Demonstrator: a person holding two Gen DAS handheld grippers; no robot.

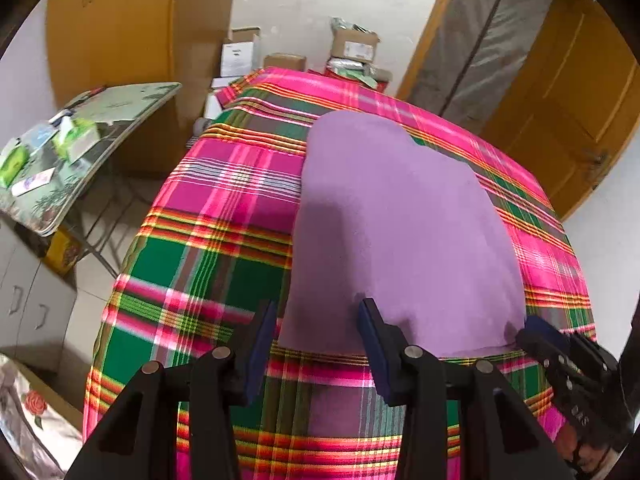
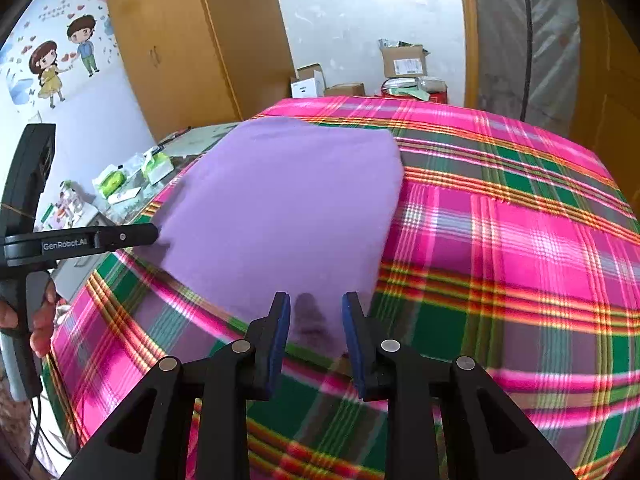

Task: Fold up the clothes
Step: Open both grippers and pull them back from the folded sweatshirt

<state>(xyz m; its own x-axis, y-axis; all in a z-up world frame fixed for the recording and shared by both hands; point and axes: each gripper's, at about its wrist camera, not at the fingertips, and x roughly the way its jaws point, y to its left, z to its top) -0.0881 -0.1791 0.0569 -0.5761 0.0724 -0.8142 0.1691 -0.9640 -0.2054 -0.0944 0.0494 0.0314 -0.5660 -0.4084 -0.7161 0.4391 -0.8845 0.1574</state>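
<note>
1. Purple garment (image 1: 400, 232) lies flat on the bed with the plaid bedspread (image 1: 208, 208), already looking like a neat, smooth rectangle; its near edge sits just ahead of both tools.
2. Judging by that shape, the folding seems partway done, and the step in hand looks like taking hold of the near edge for another fold.
3. That next move would call for both tools to drop onto the near corners, pinch the cloth without catching the bedspread, then lift and carry the edge away together.
4. Left gripper (image 1: 318, 320) hovers low over the near left corner, its fingers (image 1: 374, 330) spread wide and holding nothing.
5. Right gripper (image 2: 316, 312) hovers at the near right corner, fingers (image 2: 282, 320) likewise apart and empty.
</note>
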